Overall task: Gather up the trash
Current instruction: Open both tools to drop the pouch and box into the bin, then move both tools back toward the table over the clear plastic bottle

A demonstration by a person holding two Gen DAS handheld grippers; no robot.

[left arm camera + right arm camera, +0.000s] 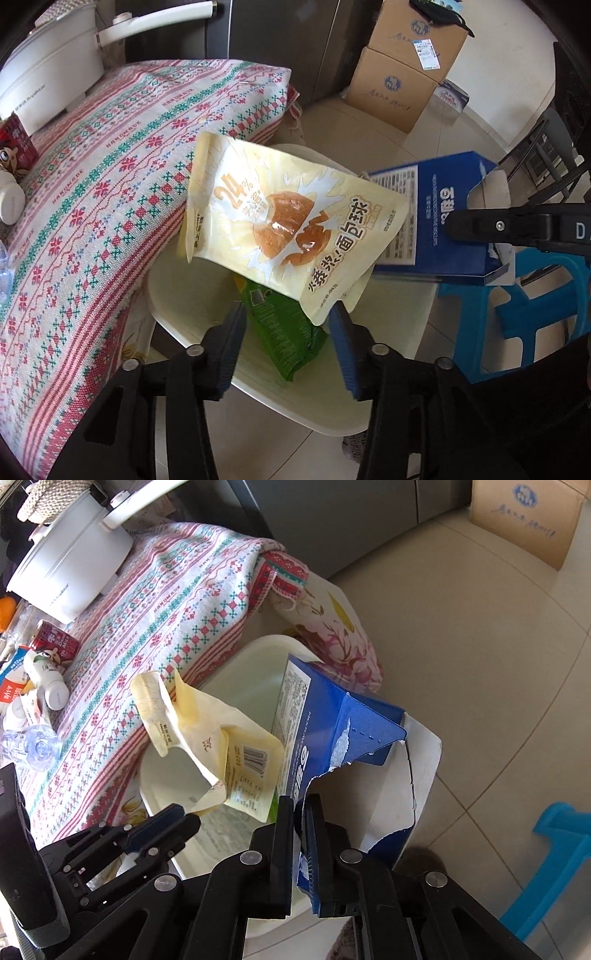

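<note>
Table w/ patterned cloth (pixel 110 206): white pot (pixel 48 74), red carton (pixel 55 646), bottles (pixel 48 679).

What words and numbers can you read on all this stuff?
"24%" and "面包球": yellow snack pouch above the white bin.
"HANDMADE": repeated along the patterned tablecloth.
"D": right gripper.
Blue carton: large white lettering cut off, fine print too small.
Pouch barcode label, cardboard box script, red milk carton, white pot branding: too blurred.

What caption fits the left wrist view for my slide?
Open left claw beneath yellow bread-ball bag above white trash bin; right claw grips torn blue biscuit box.
</note>
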